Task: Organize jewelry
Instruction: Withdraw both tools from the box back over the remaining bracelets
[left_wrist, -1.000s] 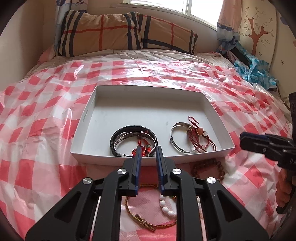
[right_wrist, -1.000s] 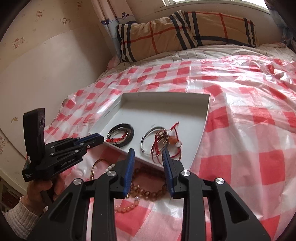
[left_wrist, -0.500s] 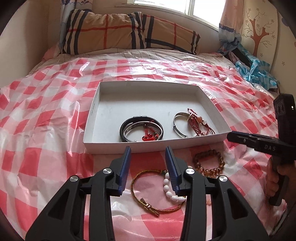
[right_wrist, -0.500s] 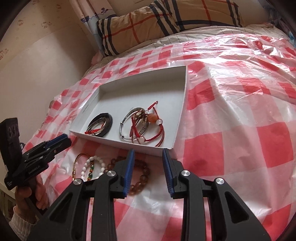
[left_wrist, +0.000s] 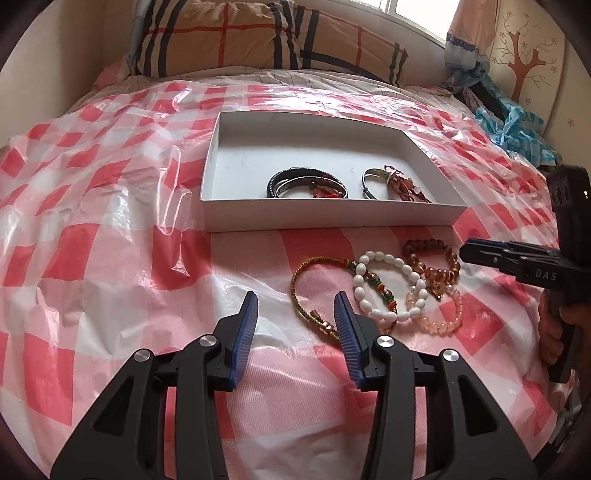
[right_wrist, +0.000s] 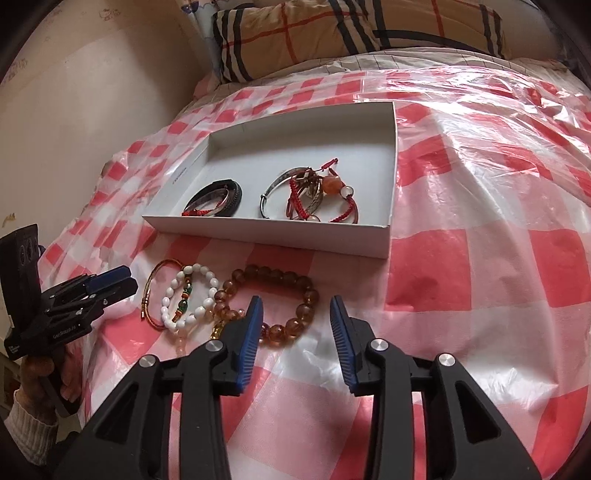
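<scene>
On the bed's red-and-white checked plastic sheet (right_wrist: 480, 266), just in front of the shallow white cardboard box (right_wrist: 392, 155), lie four loose bracelets, and the amber-brown beaded bracelet (right_wrist: 291, 291) sits directly ahead of the right tool (right_wrist: 296, 319), touching its left pad's tip. Both tools are spread wide and empty. The left tool (left_wrist: 295, 317) has the gold-and-red cord bracelet (left_wrist: 301, 291) just right of its gap, so each is nearest its own piece.

A bed (left_wrist: 110, 229) covered in red-checked plastic holds a white box (left_wrist: 332, 216), four loose bracelets (left_wrist: 388, 288), and a plaid pillow (left_wrist: 266, 40).
</scene>
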